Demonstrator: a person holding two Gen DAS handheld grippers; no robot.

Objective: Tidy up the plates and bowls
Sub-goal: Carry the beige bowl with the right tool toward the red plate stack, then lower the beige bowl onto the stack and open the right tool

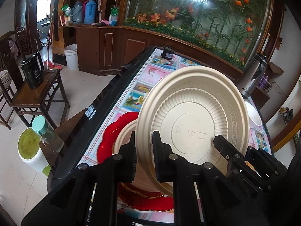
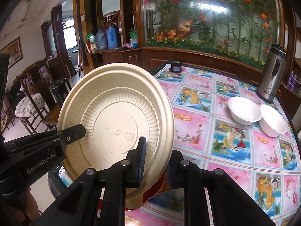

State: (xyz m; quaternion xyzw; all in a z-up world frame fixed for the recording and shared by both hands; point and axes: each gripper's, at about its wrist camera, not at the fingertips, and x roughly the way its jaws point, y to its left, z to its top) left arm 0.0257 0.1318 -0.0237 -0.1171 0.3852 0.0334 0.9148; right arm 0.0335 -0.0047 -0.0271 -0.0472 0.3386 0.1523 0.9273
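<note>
While both grippers crowd the bottom of their views, the cream plate fills the nearest space, tilted up on edge with its ribbed underside and stamped marks toward the cameras. The left gripper is clenched on the plate's rim, one pad on each face of the edge. The right gripper pinches the opposite side of the rim; its far finger is largely covered by the plate, so only its base shows. In each view the other gripper's finger tip reaches in across the plate's underside from the side.

Just behind and under the plate, in the left wrist view, a second cream dish sits on a red scalloped plate; most of both is covered by the held plate and the gripper fingers, and whether the dish is a bowl or a plate cannot be told. In the right wrist view only a sliver of red shows below the plate's lower edge.

Farther out on the patterned tablecloth, two white bowls stand upright and touching, near the table's right edge. In the left wrist view just part of one bowl peeks out past the plate. A steel thermos stands beyond them, and a small dark object at the far edge is too small to identify.
</note>
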